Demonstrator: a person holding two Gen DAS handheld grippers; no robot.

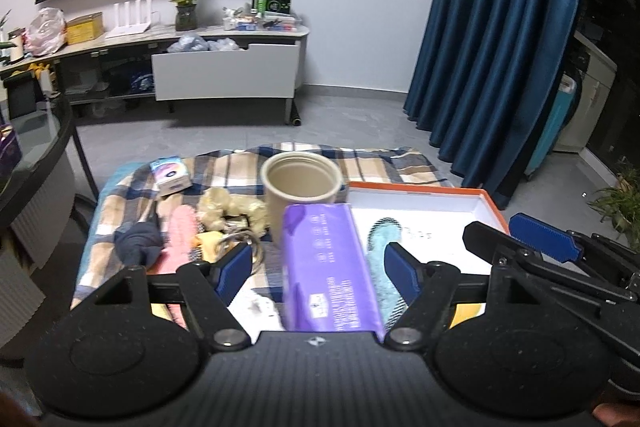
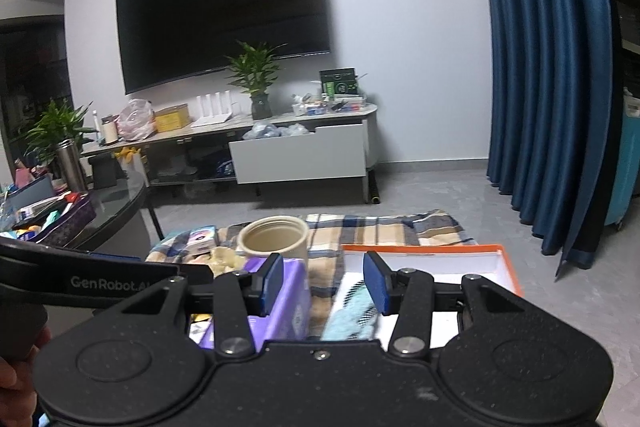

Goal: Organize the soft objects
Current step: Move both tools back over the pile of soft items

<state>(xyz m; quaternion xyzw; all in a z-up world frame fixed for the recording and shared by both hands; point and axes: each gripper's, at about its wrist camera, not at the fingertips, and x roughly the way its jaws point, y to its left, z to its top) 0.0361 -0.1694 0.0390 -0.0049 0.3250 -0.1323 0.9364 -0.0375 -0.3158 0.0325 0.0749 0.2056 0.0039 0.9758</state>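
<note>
Left gripper [image 1: 318,267] is spread wide, fingers either side of a purple tissue pack [image 1: 330,267] but not clamping it; whether the pack rests on the blanket or leans on something can't be told. Right gripper [image 2: 324,285] is also spread, nothing between its fingers, hovering at the near left edge of the box [image 2: 508,267], with the blue sock [image 2: 352,319] below it.

Soft items: the sock lies inside the orange-rimmed box [image 1: 496,205]; a pink fuzzy piece [image 1: 180,231], a dark blue cloth bundle [image 1: 138,241] and a cream scrunchie [image 1: 232,209] sit in a pile on the plaid blanket [image 1: 360,159], left of the beige cup [image 1: 302,193]. Small tissue box [image 1: 170,175] is further back.

Risks, as a guess:
- The pack's plastic wrap looks slick and squashy; a squeeze off-centre could let it slip or twist out.
- The pack is just in front of the cup, so pushing forward could knock the cup over.
- 2 grippers are close together; they could collide near the box edge.
- The blanket is wrinkled and could drag with any item.

Textures: sock is fuzzy with black stripes, cup smooth and round, box stiff cardboard with a white inside.
</note>
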